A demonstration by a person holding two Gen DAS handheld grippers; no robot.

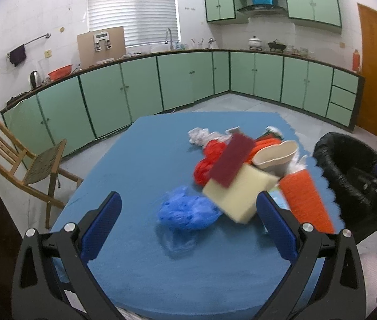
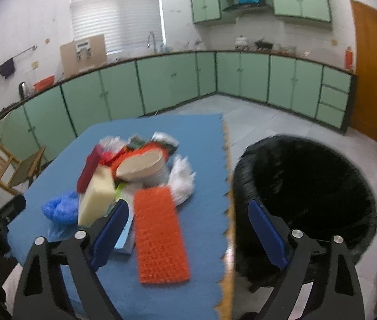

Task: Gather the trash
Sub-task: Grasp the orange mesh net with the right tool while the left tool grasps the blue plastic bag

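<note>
A heap of trash lies on the blue mat (image 1: 135, 160): a crumpled blue plastic bag (image 1: 185, 212), a cream sponge block (image 1: 237, 193), a dark red pad (image 1: 231, 160), a red bag (image 1: 208, 162), a paper bowl (image 1: 275, 157) and an orange studded mat (image 1: 307, 200). My left gripper (image 1: 188, 229) is open, its fingers either side of the blue bag and just short of it. My right gripper (image 2: 188, 233) is open over the orange studded mat (image 2: 160, 236), which lies between its fingers untouched. A black-lined trash bin (image 2: 308, 189) stands right of the table.
A wooden folding chair (image 1: 25, 162) stands left of the table. Green cabinets (image 1: 177, 80) line the far walls, with an orange door (image 1: 375, 72) at the right. White crumpled bags (image 2: 183, 178) lie at the heap's right side. The mat's serrated edge (image 2: 228, 213) faces the bin.
</note>
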